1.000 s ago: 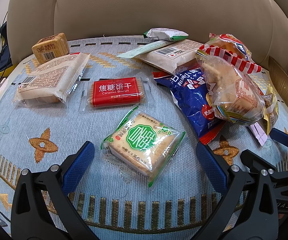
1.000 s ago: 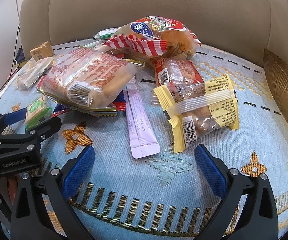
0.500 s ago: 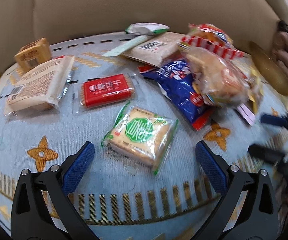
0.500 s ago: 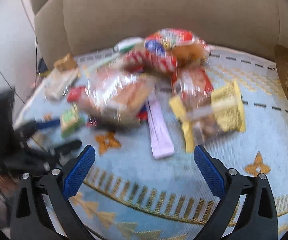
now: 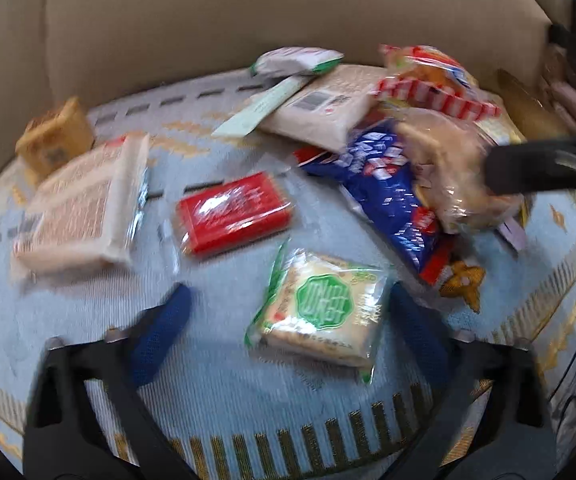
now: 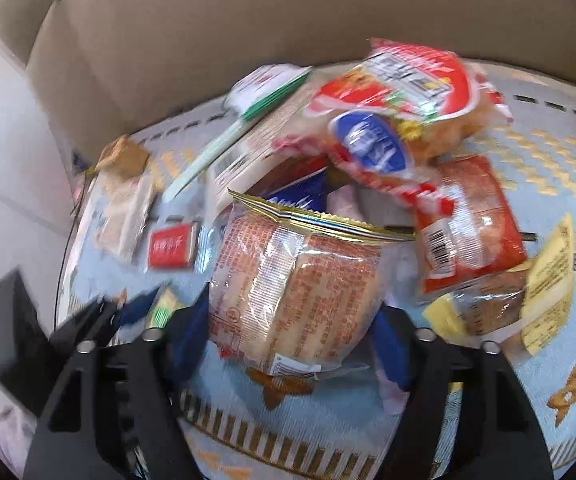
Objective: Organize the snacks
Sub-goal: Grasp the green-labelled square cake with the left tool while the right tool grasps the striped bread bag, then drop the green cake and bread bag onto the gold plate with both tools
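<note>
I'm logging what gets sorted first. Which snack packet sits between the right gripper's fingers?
The clear bread packet with the gold-edged seal, alone between the right gripper's blue fingers; every other snack lies beyond them.

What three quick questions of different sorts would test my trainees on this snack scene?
1. True or false: the green-label biscuit pack lies between the left gripper fingers.
2. Which pack sits between the right gripper fingers? A. bread packet B. red biscuit pack C. yellow packet
3. Fill in: the snacks lie on a light ____ patterned cloth.
Key: 1 true; 2 A; 3 blue.
</note>
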{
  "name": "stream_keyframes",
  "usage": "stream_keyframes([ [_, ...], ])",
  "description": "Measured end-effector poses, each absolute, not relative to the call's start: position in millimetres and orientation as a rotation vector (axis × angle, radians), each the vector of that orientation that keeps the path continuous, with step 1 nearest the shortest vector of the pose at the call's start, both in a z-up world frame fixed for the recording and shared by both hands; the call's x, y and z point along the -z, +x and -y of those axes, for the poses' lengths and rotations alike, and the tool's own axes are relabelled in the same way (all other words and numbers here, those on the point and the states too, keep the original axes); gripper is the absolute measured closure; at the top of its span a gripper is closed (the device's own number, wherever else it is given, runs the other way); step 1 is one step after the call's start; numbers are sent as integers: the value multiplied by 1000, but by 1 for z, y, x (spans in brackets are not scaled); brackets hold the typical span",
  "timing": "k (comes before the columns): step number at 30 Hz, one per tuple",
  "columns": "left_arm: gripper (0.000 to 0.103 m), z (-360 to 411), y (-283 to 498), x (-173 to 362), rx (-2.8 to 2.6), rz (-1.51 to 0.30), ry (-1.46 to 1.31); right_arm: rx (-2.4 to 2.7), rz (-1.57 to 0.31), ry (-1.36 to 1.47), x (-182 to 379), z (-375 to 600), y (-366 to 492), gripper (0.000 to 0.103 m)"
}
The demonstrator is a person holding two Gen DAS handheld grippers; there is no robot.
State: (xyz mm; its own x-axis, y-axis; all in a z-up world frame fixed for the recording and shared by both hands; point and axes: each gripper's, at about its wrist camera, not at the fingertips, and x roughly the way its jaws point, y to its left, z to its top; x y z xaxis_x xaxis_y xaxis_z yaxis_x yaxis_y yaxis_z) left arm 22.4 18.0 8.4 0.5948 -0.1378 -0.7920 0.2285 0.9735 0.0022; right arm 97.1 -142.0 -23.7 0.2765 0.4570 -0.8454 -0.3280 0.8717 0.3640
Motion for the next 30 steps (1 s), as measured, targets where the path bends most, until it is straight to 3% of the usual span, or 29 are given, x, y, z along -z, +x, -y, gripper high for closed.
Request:
stream_keyframes([
  [1, 54, -14, 20, -11, 248, -892, 136, -547, -1163, 126, 19, 144, 95, 44],
  [9, 55, -18, 9, -45, 243, -839, 100, -594, -995, 310, -62, 193, 93, 45],
  [17, 55, 24, 48, -155, 333, -681, 120, -363, -777, 365, -153, 300, 94, 44],
  [23, 55, 115, 108, -208, 518, -677, 149, -168, -744, 467, -141, 375, 93, 44],
  [30, 55, 229, 137, -208, 674, -678, 244, -7, -714, 619, -116, 447, 95, 43],
])
